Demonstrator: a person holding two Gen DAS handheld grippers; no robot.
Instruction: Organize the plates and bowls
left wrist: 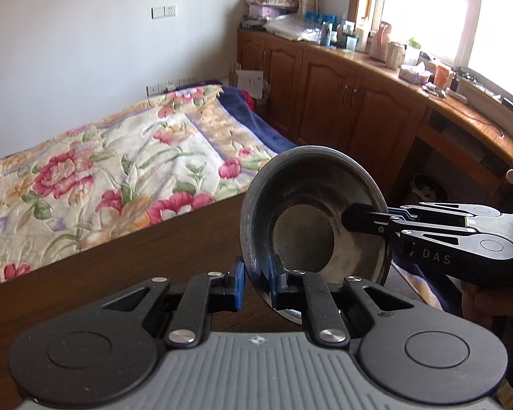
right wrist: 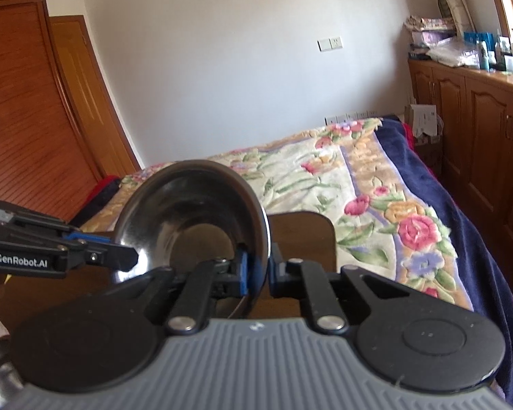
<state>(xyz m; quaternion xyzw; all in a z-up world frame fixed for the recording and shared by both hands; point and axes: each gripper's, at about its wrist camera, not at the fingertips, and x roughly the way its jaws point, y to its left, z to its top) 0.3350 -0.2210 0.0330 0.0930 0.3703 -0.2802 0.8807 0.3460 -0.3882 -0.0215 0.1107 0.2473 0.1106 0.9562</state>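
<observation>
Both grippers are pinched onto one steel bowl (left wrist: pixel 311 212) — left gripper (left wrist: pixel 256 278) on its near rim, right gripper (right wrist: pixel 256 273) on the opposite rim. It's tipped on edge above my table (left wrist: pixel 126 256). I'd loosen one side first.

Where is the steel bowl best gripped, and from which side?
Grip the steel bowl at its thin rim, one jaw inside and one outside, coming edge-on. It is tilted on its side, so the rim is exposed, and its body looks too wide to span. The left gripper and right gripper both hold it so.
</observation>
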